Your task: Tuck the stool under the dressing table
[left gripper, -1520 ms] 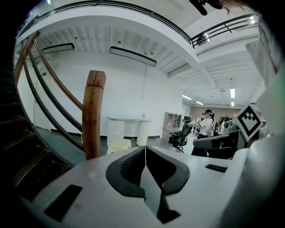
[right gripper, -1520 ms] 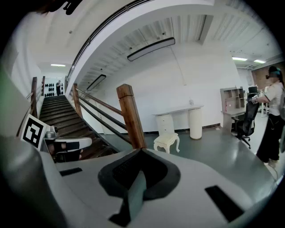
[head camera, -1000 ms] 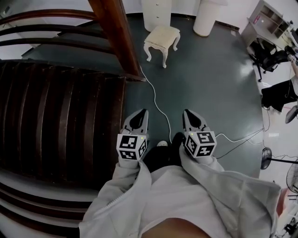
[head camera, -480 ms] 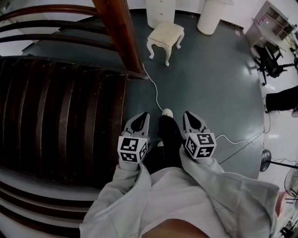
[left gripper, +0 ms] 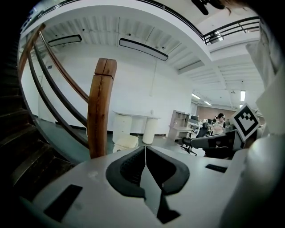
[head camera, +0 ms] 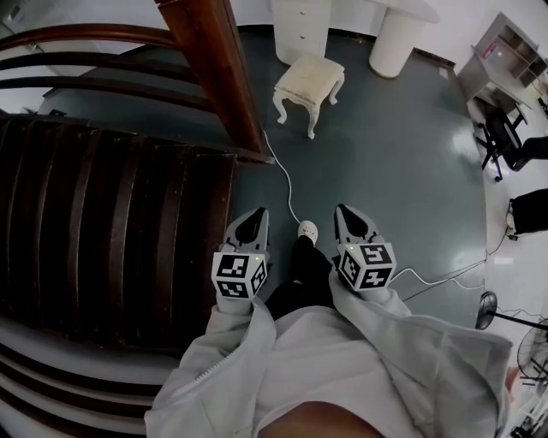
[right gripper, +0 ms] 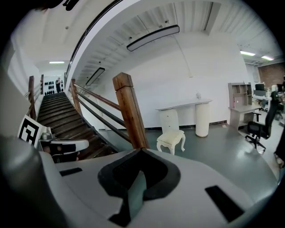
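Note:
A cream cushioned stool (head camera: 309,83) with carved white legs stands on the grey floor, out in front of the white dressing table (head camera: 402,10). It also shows in the right gripper view as the stool (right gripper: 171,140) before the dressing table (right gripper: 183,107), and partly behind the post as the stool (left gripper: 125,142) in the left gripper view. My left gripper (head camera: 256,213) and right gripper (head camera: 343,209) are both shut and empty, held side by side well short of the stool.
A dark wooden staircase (head camera: 103,214) with a thick newel post (head camera: 214,68) fills the left. A white cable (head camera: 287,188) runs across the floor towards the stool. Office chairs (head camera: 501,141) and a fan (head camera: 492,312) stand at the right. The person's shoe (head camera: 306,231) steps between the grippers.
Both grippers and the person have moved forward across the floor; the stool and dressing table sit nearer and lower in the head view. A foot has stepped ahead between the grippers.

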A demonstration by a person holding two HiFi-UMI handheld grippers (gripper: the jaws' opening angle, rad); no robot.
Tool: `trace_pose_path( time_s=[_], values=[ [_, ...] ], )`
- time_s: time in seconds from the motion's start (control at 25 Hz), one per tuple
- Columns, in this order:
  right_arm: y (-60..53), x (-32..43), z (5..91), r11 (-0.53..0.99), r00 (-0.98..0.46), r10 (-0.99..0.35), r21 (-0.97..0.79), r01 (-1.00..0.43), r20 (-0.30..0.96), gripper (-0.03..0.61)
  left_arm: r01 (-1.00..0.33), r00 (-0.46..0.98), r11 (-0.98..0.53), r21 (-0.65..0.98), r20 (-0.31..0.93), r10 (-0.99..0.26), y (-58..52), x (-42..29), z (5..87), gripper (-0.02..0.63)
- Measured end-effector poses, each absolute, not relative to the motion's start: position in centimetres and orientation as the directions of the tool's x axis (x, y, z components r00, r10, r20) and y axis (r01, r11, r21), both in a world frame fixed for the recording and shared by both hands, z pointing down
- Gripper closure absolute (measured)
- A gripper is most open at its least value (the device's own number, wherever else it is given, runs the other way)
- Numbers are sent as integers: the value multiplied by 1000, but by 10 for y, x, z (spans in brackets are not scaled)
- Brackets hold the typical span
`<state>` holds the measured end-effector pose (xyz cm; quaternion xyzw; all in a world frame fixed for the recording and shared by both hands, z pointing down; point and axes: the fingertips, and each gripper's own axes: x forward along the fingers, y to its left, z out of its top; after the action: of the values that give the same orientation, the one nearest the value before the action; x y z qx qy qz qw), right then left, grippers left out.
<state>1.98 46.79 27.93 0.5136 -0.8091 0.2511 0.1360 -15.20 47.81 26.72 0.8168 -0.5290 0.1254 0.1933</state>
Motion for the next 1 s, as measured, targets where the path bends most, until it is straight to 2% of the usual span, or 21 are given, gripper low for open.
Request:
trace_pose_path(
  time_s=[0.56, 1.0],
  values=[
    [329, 42, 282, 337, -427, -774, -267, -903, 467, 529, -915, 403, -361, 178, 397, -825, 344, -142, 266, 594],
    [264, 57, 288, 353, -433, -771, -253, -901, 467, 529, -916, 401, -354, 189, 389, -830, 278, -128, 277, 594]
  ],
)
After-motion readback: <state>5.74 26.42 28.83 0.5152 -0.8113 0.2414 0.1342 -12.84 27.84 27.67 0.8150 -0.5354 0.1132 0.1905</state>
